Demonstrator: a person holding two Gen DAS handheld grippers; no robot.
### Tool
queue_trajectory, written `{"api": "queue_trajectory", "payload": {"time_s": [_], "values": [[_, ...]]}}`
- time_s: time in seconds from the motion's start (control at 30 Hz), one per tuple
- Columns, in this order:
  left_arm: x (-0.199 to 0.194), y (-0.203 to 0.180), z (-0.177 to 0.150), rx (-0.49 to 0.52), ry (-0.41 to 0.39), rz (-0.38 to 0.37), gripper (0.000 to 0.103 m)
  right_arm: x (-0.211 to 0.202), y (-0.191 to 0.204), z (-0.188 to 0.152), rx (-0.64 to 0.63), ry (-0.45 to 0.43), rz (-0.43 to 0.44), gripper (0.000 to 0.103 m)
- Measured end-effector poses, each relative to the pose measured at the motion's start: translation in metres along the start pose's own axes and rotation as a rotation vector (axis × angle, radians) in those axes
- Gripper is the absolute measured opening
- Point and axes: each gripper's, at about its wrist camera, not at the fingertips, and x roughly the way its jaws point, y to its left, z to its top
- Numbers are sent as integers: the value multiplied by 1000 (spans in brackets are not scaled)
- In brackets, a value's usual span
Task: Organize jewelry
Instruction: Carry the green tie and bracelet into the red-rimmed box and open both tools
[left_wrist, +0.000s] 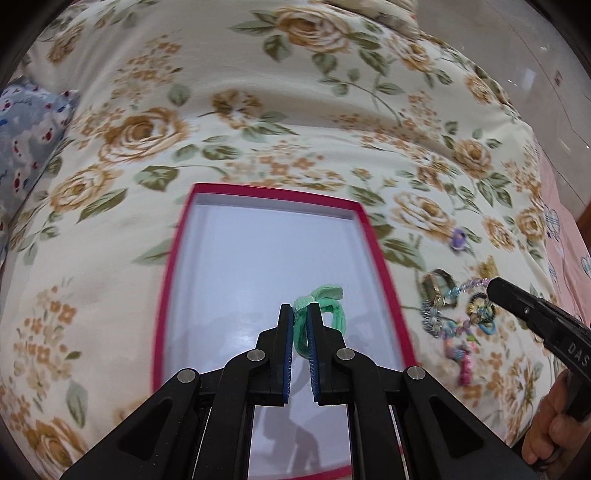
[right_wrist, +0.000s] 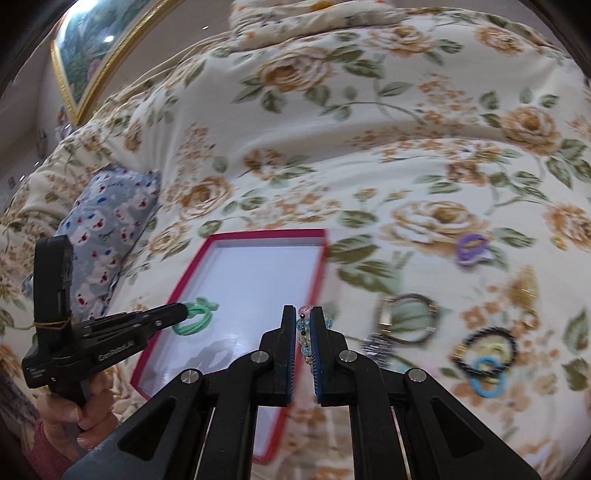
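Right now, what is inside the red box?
The red box shows only its white bottom. The green hair tie, pinched in the left gripper, hangs over it. The near end is hidden behind the gripper.

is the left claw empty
No, the left claw is shut on a green hair tie over the red box.

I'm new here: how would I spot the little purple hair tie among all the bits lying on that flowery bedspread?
Start at the red-rimmed box lying on the floral bedspread. Look to the right of the box's far corner: the purple hair tie lies there alone. The other loose pieces, such as the black hair tie and blue ring, cluster nearer the camera, and none of them is purple.
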Motion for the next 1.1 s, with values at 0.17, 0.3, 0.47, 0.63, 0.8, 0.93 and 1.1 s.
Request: {"api": "queue_trajectory", "payload": {"time_s": [0.17,0.3,0.47,0.63,0.8,0.93,1.1], "values": [[11,18,10,-20,-2,47,7,27,29,11,-32,19,66,7],[25,30,19,-40,4,67,7,53,44,17,-29,37,117,7],[50,41,33,-66,22,79,7,87,51,20,-17,68,136,7],[79,43,41,-60,56,109,7,111,35,13,-2,122,86,7],[96,42,42,-46,83,134,7,127,18,6,22,164,53,7],[101,40,41,-38,101,153,7,131,17,5,21,175,56,7],[104,37,40,-27,115,177,14,133,19,5,6,181,58,12]]}}
